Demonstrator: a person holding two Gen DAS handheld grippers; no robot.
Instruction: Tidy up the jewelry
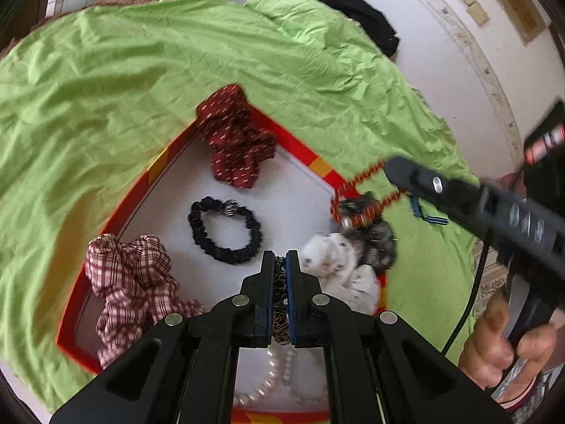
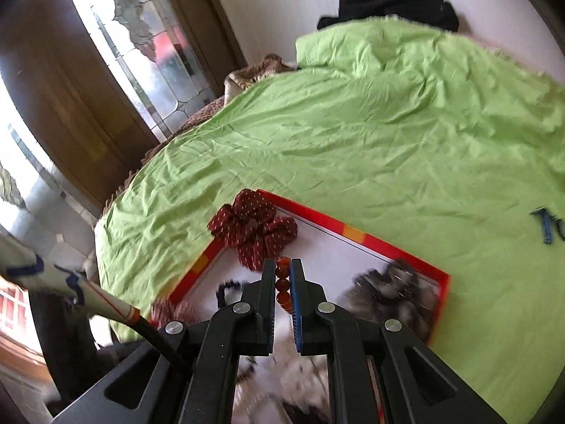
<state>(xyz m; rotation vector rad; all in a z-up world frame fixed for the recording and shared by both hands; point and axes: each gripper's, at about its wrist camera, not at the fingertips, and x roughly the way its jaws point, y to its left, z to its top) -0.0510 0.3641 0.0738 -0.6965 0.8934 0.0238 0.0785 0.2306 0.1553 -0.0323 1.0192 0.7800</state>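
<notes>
Left tool (image 1: 280,258) gripping patterned scrunchie (image 1: 280,304), right tool (image 2: 282,268) gripping bead bracelet (image 2: 282,284)

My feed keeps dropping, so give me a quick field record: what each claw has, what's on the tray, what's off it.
left claw: shut on a leopard-print band
right claw: shut on an orange bead bracelet
tray: red-rimmed, white inside, on the green sheet
on tray: dark red scrunchie, black scrunchie, plaid scrunchie, white scrunchie, pearl strand
off tray: blue clip on the sheet
</notes>
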